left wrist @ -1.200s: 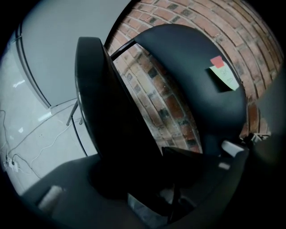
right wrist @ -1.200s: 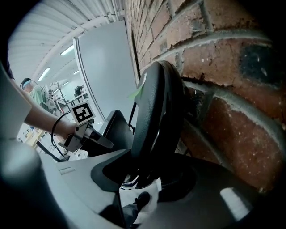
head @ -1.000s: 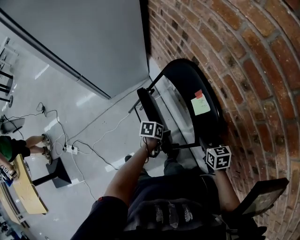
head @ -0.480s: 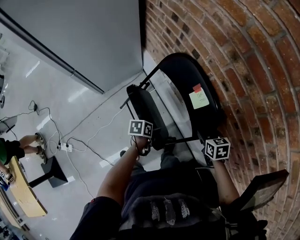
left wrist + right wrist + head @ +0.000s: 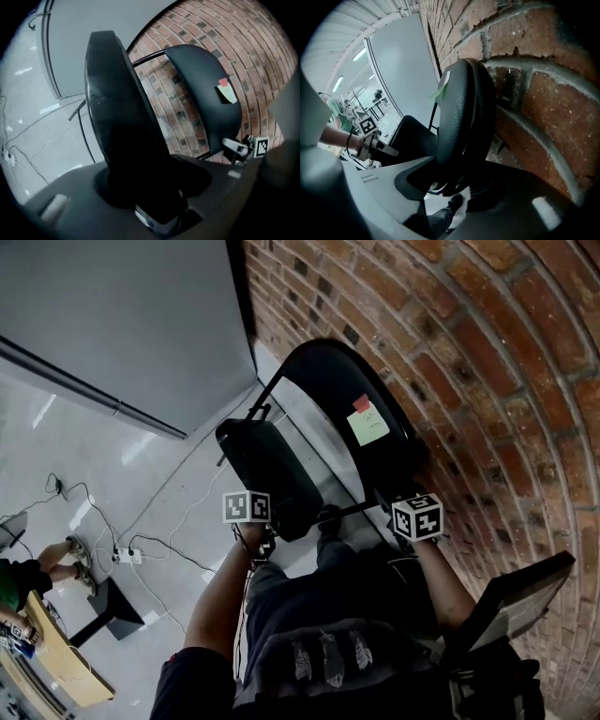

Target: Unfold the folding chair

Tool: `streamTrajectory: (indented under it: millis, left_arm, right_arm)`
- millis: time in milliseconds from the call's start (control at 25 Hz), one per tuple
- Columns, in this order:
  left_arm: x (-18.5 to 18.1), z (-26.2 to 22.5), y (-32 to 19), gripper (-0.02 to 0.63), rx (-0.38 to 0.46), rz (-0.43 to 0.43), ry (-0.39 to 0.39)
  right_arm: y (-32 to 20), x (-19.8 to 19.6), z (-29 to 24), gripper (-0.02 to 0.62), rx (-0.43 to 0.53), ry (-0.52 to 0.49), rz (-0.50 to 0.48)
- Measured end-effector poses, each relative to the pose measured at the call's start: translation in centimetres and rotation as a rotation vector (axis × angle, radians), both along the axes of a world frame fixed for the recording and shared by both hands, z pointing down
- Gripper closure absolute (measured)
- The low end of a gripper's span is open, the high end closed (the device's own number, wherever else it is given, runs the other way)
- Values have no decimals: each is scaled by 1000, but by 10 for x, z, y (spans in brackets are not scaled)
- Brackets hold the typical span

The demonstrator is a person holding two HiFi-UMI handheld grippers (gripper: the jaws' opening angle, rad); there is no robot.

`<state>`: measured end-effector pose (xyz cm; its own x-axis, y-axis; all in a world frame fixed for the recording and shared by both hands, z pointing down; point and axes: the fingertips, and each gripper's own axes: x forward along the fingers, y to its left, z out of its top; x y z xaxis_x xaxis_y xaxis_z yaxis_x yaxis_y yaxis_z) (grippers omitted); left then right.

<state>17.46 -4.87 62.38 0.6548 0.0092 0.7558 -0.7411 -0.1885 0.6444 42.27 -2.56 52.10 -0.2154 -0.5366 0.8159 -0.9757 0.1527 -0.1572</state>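
The jaws of the left gripper stand about half open and are closed on the near edge of the seat, whose dark padded edge fills the gap between them. The jaws of the right gripper stand also about half open and grip the lower edge of the backrest, which rises straight up from between them. Both parts belong to the black folding chair, which stands just beside the brick wall; whether it touches the wall I cannot tell. In the head view the seat is swung away from the backrest to the left, so the chair is partly open, and pale floor shows in the gap between the two parts. A thin black frame tube runs from the top of the backrest down toward the seat. On the backrest there is a light green sticky note with a small red tag just above it. Each gripper carries its marker cube, and the person's arms reach to them from the bottom of the head view. Left of the chair a grey panel meets the wall, and further left white cables lie on the floor near a power strip
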Motion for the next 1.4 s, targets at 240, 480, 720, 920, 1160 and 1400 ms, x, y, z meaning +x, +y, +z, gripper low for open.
streamTrajectory:
  millis: [240, 480, 720, 920, 1160, 1400]
  left_arm:
    - [-16, 10, 6, 373, -17, -26, -26]
    - [-17, 3, 17, 374, -85, -79, 7]
    - [-26, 15, 14, 374, -30, -76, -13]
    - [-42, 21, 19, 374, -45, -93, -23]
    - [-58, 28, 21, 373, -52, -122, -23]
    - [-71, 30, 24, 371, -43, -139, -21]
  right_arm:
    - [0, 1, 6, 405, -12, -14, -1]
    - [5, 5, 9, 405, -34, -31, 1]
    - [1, 9, 14, 403, -52, -43, -11]
    - [6, 6, 21, 403, -78, -56, 10]
    - [7, 7, 28, 402, -106, -57, 15]
    - [7, -2, 32, 400, -116, -74, 12]
